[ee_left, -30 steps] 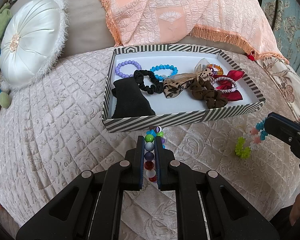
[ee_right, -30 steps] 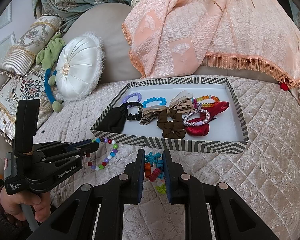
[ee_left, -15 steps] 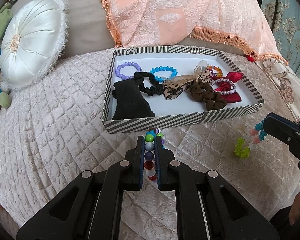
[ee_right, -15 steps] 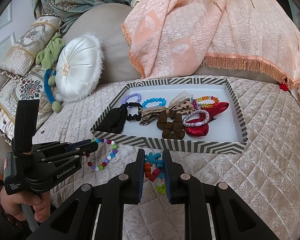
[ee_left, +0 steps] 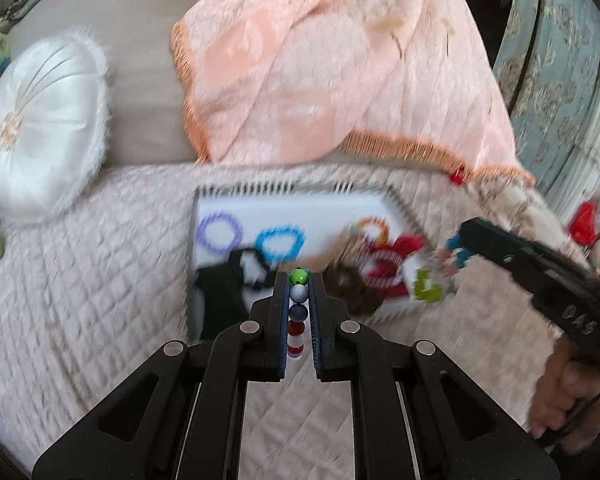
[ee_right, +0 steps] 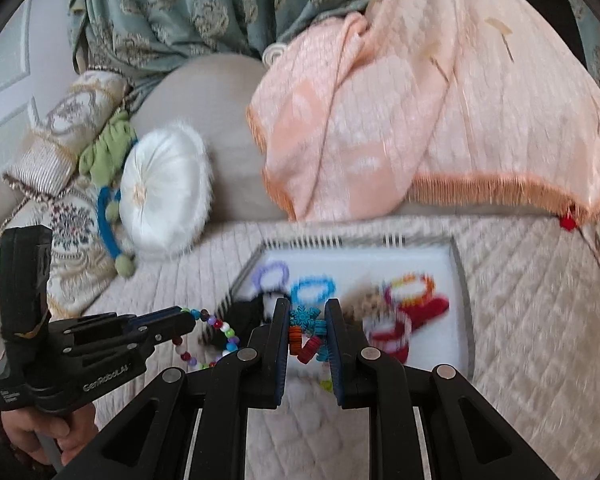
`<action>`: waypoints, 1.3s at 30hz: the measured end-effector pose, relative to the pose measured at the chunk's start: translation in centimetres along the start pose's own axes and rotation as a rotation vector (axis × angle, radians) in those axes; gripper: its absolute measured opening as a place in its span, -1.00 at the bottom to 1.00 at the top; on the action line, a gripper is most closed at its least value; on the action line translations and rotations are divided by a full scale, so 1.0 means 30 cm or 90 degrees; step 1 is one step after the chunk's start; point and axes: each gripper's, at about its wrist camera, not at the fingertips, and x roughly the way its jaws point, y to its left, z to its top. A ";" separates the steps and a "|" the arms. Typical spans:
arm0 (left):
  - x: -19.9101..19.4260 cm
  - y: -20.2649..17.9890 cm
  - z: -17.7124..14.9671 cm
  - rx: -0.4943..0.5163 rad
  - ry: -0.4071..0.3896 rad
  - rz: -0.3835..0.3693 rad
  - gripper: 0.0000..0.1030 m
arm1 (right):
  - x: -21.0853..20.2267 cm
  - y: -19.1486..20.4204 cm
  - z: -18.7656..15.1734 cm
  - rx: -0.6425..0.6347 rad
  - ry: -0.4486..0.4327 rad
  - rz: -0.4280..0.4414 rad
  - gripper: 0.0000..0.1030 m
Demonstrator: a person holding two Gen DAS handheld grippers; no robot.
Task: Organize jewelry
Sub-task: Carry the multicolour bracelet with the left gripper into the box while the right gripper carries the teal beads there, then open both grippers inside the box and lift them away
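My left gripper [ee_left: 299, 276] is shut on a bracelet of round multicoloured beads [ee_left: 298, 292], whose loop [ee_right: 220, 334] hangs from its tips in the right wrist view. My right gripper [ee_right: 308, 308] is shut on a bracelet of blue snowflake and chunky coloured beads [ee_right: 306, 332]; in the left wrist view it [ee_left: 440, 268] dangles from that gripper's tip at the right. Both are lifted above the quilt, in front of the striped tray [ee_left: 288, 194], which holds purple [ee_left: 218, 234] and blue [ee_left: 280, 242] bracelets, black items, brown and red hair ties. Both views are motion-blurred.
A round white cushion [ee_left: 40, 128] lies at the left. A peach fringed throw [ee_left: 340, 72] drapes behind the tray. Patterned pillows and a green plush [ee_right: 108, 148] sit far left. A person's hands [ee_right: 44, 432] hold the gripper handles.
Both grippers have risen with their bracelets, lifting them off the quilt. The tray now sits lower and closer to the fingertips in both views.
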 end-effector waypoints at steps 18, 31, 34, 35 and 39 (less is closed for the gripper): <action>0.547 0.057 0.241 -0.080 0.058 -0.067 -0.85 | 0.385 -0.211 0.139 0.113 0.007 -0.083 -0.68; 0.625 0.183 0.167 -0.105 0.113 0.022 -0.81 | 0.630 -0.289 0.041 0.192 0.106 -0.036 -0.68; 0.634 0.192 0.157 -0.121 0.126 0.023 -0.59 | 0.626 -0.297 0.036 0.204 0.107 -0.012 -0.68; 0.636 0.190 0.159 -0.123 0.125 0.027 -0.40 | 0.620 -0.302 0.037 0.211 0.105 -0.005 -0.58; 0.591 0.188 0.170 -0.132 0.098 0.048 0.00 | 0.563 -0.306 0.059 0.218 0.074 -0.008 -0.22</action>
